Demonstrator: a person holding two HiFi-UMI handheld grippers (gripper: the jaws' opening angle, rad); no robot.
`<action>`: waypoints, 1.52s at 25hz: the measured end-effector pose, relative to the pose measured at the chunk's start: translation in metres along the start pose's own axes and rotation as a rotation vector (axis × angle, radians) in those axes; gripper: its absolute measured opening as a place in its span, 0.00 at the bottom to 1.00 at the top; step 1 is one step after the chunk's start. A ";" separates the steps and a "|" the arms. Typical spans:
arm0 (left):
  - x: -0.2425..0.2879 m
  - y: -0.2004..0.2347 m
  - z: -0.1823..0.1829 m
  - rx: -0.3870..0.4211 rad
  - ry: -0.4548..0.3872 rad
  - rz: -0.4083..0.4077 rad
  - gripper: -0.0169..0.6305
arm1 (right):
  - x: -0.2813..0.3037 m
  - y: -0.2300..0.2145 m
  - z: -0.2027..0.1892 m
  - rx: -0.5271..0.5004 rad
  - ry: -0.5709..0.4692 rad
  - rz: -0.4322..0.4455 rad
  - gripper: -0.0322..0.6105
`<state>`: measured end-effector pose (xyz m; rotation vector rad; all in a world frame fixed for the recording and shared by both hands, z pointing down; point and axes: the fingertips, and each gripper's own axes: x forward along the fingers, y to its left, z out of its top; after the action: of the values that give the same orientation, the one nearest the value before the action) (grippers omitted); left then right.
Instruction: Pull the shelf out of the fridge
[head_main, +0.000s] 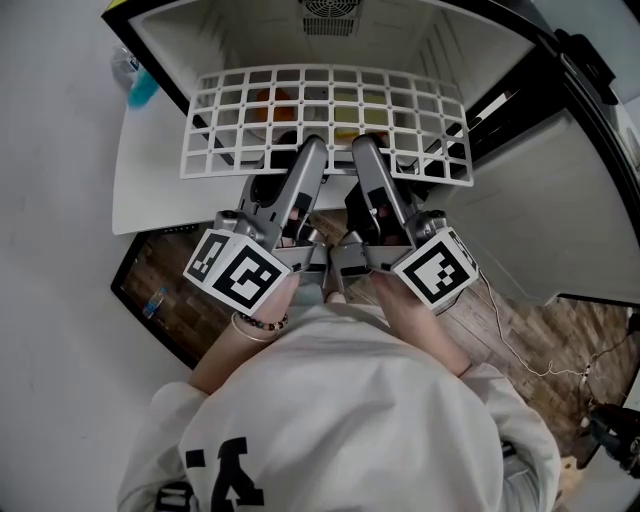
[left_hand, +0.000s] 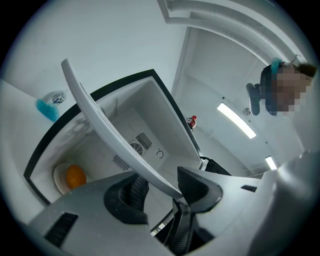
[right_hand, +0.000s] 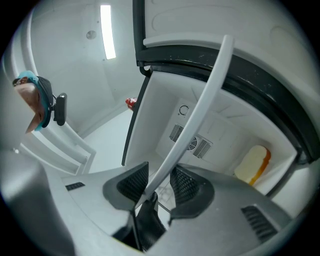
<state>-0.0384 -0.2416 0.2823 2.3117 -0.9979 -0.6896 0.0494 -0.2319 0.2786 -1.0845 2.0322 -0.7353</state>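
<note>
White grid shelf (left_hand: 138, 164) sits well out of the fridge (head_main: 230, 40), tilted. Left gripper (head_main: 308, 150) and right gripper (head_main: 365, 150) both clamp its front edge, 1 jaw on each face. Extraction step, nearly done, I'd say. Next up: an even pull by both hands so neither side snags.

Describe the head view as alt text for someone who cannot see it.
Seen from above, a person's left gripper and right gripper grip the front edge of a white wire shelf, which sits partly out of an open fridge. Orange and yellow food shows through the grid.
</note>
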 end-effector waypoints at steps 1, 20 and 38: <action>0.000 0.000 0.000 0.000 0.000 0.001 0.32 | -0.001 0.000 0.000 0.001 -0.001 0.001 0.29; -0.011 -0.006 -0.003 -0.009 -0.006 0.008 0.31 | -0.011 0.005 -0.003 0.019 0.004 0.004 0.28; -0.026 -0.015 -0.004 0.019 -0.024 0.017 0.31 | -0.027 0.007 -0.011 0.000 0.028 -0.019 0.28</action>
<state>-0.0441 -0.2118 0.2823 2.3140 -1.0379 -0.7056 0.0483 -0.2037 0.2885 -1.1008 2.0474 -0.7641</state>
